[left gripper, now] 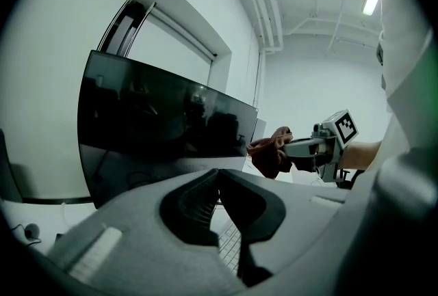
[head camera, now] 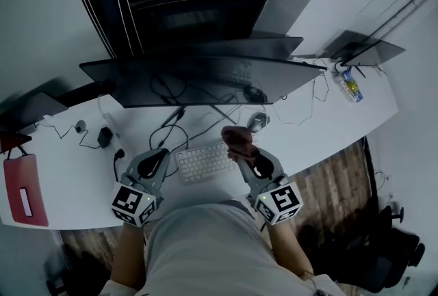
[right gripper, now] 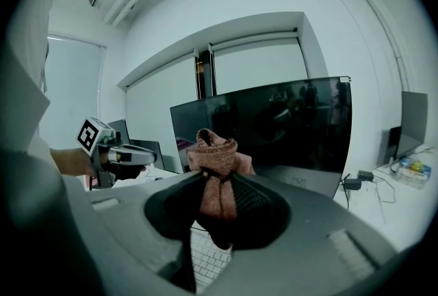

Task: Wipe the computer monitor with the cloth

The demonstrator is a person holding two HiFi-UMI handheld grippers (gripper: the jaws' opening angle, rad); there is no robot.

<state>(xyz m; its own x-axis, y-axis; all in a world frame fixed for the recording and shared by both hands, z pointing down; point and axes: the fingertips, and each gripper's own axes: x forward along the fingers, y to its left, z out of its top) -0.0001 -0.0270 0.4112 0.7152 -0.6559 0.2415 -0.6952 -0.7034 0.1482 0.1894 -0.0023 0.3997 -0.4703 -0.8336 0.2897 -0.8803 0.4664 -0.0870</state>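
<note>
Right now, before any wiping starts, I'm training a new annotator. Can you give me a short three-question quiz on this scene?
1. True or false: the cloth is pressed against the monitor.
2. What lies on the desk between the left gripper and the right gripper? A) a keyboard B) a laptop C) a mug
3. Fill in: the left gripper's jaws are ___, with nothing between them.

Key: 1 false, the right gripper holds the cloth short of the screen; 2 A; 3 shut.
</note>
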